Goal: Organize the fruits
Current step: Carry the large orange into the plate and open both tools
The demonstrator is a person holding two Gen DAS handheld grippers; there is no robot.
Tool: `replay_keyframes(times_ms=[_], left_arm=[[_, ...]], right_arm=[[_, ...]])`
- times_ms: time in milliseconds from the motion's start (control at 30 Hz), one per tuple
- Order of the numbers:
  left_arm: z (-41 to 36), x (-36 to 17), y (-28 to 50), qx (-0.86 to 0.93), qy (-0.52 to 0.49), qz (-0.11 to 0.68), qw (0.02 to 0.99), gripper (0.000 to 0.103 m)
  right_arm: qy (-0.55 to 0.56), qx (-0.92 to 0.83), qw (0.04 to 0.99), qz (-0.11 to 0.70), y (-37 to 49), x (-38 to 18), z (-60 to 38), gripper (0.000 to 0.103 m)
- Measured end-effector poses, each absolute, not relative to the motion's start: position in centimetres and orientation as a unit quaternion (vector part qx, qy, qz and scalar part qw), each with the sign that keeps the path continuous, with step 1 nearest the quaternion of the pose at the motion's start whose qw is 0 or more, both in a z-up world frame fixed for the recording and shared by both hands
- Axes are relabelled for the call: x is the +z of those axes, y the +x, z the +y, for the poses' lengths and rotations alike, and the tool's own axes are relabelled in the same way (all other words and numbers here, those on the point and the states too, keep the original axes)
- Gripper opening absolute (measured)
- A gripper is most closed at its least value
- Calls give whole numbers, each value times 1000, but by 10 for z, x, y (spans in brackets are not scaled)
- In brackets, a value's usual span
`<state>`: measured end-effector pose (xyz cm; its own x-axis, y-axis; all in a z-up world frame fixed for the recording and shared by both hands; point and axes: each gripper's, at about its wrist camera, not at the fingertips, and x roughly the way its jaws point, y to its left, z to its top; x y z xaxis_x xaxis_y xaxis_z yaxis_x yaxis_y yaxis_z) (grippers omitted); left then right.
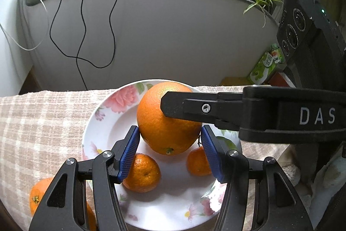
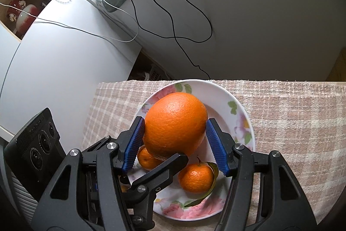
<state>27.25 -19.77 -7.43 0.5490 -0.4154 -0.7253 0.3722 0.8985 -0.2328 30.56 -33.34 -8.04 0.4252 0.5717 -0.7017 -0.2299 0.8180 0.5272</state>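
Here, at the far left of the left wrist view, an orange fruit [image 1: 36, 196] lies on the checked cloth [image 1: 39, 122] that covers the table, partly hidden behind the tongs' frame and just outside the floral plate [image 1: 97, 129]. On the plate, a small mandarin [image 1: 143, 173] sits beside the left blue pad. Above it, the large orange [image 1: 166, 120] fills the gap of the left tongs [image 1: 170, 152], which are spread, their pads close at either side of the fruit; whether they touch it I cannot tell. A second small mandarin [image 1: 197, 161] lies by the right pad. From the right, the right tongs [image 2: 175, 144] reach in, also spread around the large orange [image 2: 175, 122]; the left pad looks against the peel, the right one stands slightly apart. In that view a leafy mandarin [image 2: 196, 176] rests near the plate's [image 2: 242, 107] front.
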Motion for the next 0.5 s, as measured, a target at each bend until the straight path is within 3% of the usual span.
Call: replay_keyframes(times_ms=[300,500], left_arm=[[-208,-70,275,-222,-11,418,881,58],[-205,-62,270,-215,-14,412,885,64]], right_arm=[[173,244,832,468,305,-74,-332,62],[159,232,841,462,302,-67,-331,64]])
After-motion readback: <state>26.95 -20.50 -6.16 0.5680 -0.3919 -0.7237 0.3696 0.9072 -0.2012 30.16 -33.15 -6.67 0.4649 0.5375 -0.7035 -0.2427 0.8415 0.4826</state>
